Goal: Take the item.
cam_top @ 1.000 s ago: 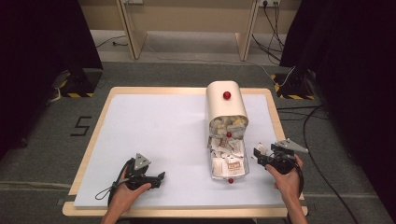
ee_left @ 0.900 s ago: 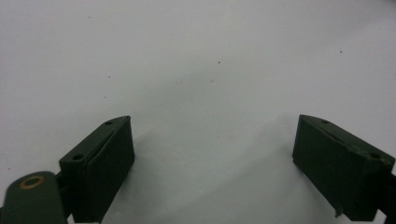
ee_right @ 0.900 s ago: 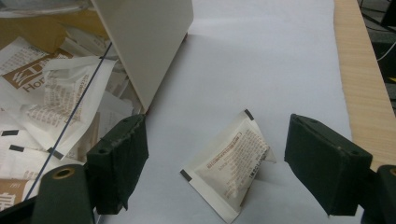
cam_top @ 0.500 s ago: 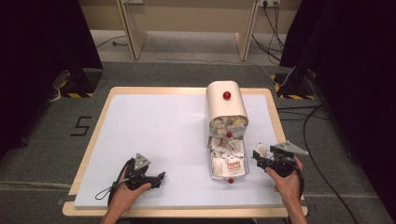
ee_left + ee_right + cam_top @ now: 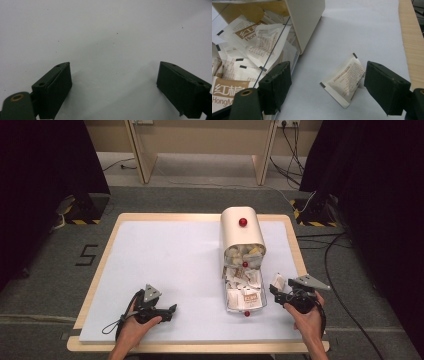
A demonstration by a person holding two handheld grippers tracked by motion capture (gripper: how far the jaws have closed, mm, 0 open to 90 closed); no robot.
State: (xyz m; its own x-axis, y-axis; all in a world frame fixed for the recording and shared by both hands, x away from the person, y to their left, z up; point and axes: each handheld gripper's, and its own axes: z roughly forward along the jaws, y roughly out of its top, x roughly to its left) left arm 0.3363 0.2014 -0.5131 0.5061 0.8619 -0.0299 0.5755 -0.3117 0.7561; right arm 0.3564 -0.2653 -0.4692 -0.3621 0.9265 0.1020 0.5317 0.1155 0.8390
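A cream, round-topped box [image 5: 241,232] with a red knob stands at the back right of the table. Its clear front flap [image 5: 243,292] lies open and is heaped with white sachets [image 5: 242,52]. One sachet [image 5: 344,78] lies alone on the white surface to the right of the box [image 5: 305,21], also visible from above as the loose sachet [image 5: 277,281]. My right gripper [image 5: 276,293] is open just short of this sachet, jaws wide apart, nothing between them. My left gripper [image 5: 171,309] rests open at the front left over bare table, and its jaws frame nothing.
The white table surface [image 5: 165,260] has a wooden rim [image 5: 295,245]; its right edge [image 5: 409,37] runs close beside the loose sachet. Cables and dark stands sit on the floor beyond the table.
The right gripper has shifted slightly beside the loose sachet. The left gripper has stayed in place.
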